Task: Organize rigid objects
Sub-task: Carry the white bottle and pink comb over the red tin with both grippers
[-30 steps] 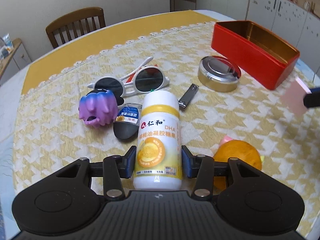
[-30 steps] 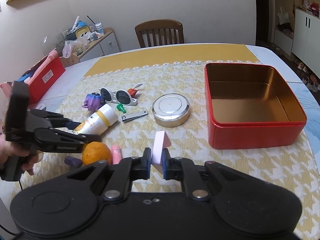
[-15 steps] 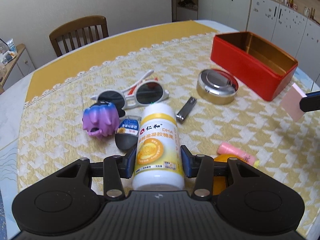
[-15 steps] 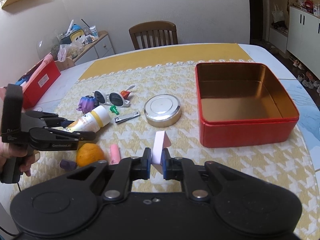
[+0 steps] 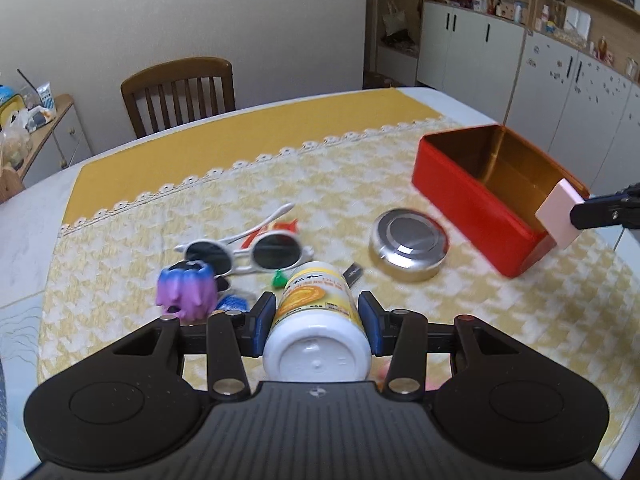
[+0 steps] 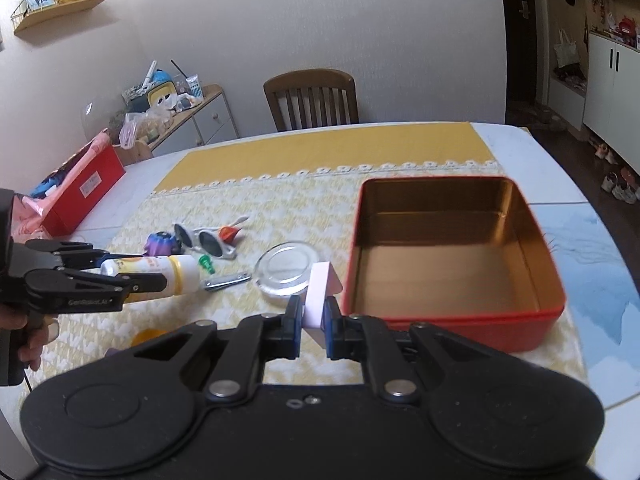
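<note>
My left gripper (image 5: 316, 318) is shut on a white and yellow supplement bottle (image 5: 316, 328) and holds it lifted above the table, also seen in the right wrist view (image 6: 160, 274). My right gripper (image 6: 313, 322) is shut on a pale pink block (image 6: 318, 296), held just off the near left corner of the open red tin (image 6: 452, 248). The tin is empty. In the left wrist view the pink block (image 5: 560, 218) hangs by the tin's (image 5: 472, 188) near end.
On the yellow cloth lie white sunglasses (image 5: 248, 254), a purple toy (image 5: 186, 290), a round silver tin (image 5: 408, 242), a nail clipper (image 6: 226, 282), a small green piece (image 6: 206, 262) and an orange (image 6: 150, 336). A wooden chair (image 6: 312, 98) stands behind.
My left gripper has lifted the bottle off the table and tipped it up. My right gripper has carried the pink block forward to the red tin's corner.
</note>
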A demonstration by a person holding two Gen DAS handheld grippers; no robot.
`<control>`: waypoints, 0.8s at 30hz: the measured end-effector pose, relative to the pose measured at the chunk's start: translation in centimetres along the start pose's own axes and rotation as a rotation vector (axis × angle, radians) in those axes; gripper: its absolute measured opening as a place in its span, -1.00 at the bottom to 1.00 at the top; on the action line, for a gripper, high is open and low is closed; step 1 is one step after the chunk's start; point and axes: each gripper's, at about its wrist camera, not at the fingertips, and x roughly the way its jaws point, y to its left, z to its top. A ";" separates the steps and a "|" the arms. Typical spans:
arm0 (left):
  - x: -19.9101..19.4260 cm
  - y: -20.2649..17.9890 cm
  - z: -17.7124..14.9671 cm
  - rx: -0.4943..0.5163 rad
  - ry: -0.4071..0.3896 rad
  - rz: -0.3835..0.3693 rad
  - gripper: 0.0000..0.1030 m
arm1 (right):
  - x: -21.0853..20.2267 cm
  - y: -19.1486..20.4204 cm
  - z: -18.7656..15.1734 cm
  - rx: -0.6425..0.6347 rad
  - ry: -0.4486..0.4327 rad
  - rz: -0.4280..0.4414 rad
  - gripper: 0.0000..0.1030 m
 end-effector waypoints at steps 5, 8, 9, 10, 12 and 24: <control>-0.7 -2.8 2.3 -0.017 -0.049 -0.039 -0.15 | -0.3 -2.2 1.1 -0.024 -0.005 0.008 -0.80; -0.8 -5.2 4.3 -0.014 -0.079 -0.081 -0.15 | 0.0 -3.8 1.9 -0.021 0.002 0.006 -0.80; -0.6 -5.9 4.9 -0.012 -0.085 -0.095 -0.15 | 0.1 -4.3 2.1 -0.020 0.003 0.005 -0.80; -0.4 -6.7 5.5 -0.010 -0.088 -0.106 -0.15 | 0.2 -4.8 2.3 -0.019 0.005 0.006 -0.80; 0.3 -8.3 6.8 0.001 -0.100 -0.123 -0.15 | 0.4 -5.8 2.7 -0.025 0.007 0.009 -0.80; 7.6 -15.4 11.6 0.056 -0.053 -0.153 -0.15 | 3.5 -9.8 3.6 -0.087 0.086 -0.029 -0.80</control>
